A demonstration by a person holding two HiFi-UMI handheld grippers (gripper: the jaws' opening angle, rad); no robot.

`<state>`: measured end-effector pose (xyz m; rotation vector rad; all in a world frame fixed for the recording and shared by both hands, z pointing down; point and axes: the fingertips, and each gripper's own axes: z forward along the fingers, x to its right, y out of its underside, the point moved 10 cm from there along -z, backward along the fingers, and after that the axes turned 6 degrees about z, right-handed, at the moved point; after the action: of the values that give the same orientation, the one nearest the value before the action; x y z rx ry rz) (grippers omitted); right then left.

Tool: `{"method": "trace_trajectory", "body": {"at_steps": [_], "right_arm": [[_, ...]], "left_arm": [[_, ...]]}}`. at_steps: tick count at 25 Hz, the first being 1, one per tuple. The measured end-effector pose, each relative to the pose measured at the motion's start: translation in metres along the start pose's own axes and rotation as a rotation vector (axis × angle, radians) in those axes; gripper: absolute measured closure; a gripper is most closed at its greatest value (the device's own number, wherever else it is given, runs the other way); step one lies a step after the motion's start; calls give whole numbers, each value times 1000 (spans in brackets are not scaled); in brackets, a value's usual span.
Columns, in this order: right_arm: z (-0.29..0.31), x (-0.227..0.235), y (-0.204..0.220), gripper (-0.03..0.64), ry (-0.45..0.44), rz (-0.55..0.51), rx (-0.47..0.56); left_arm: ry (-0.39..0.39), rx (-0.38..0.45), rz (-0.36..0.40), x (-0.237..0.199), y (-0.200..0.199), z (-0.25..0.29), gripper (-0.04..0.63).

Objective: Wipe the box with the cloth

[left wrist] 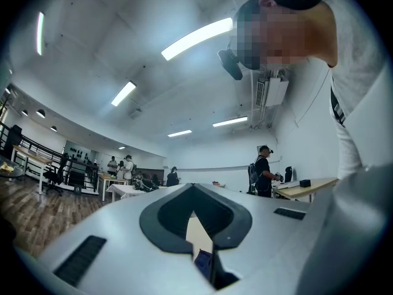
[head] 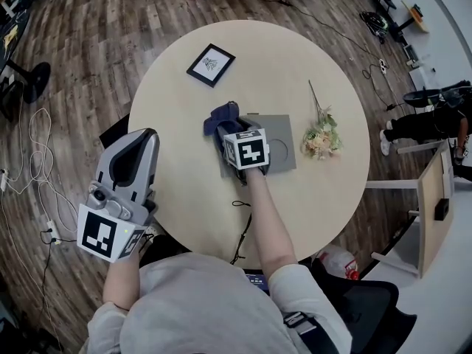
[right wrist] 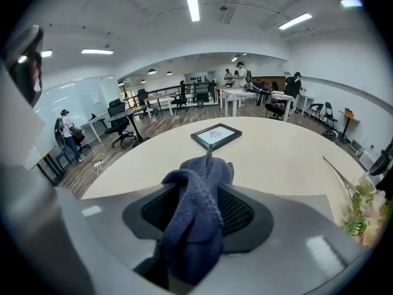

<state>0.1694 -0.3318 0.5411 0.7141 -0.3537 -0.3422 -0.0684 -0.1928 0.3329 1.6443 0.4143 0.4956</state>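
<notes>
left claw (head: 141, 140) sits clenched and empty beside the table (head: 184, 198). right claw (head: 230, 139), jaws released, tilts down over the grey box (head: 284, 153); the blue cloth (right wrist: 196, 208) lies slack between them, bunched at the box's far left corner.

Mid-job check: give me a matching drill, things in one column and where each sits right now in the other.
Things:
1. cloth
2. picture frame
3. flowers
4. left gripper

Places:
A. flat on the far part of the table
B. by the table's left edge, nothing in it
C. between the open jaws of the right gripper
D. on the table, right of the box

Pairs: 1-C, 2-A, 3-D, 4-B
</notes>
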Motion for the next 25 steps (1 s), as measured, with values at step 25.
{"method": "trace_trajectory", "body": {"at_steps": [25], "right_arm": [[-33,114,17,535,231,8,25]], "left_arm": [[59,-15,10,19,4,31,592]]}}
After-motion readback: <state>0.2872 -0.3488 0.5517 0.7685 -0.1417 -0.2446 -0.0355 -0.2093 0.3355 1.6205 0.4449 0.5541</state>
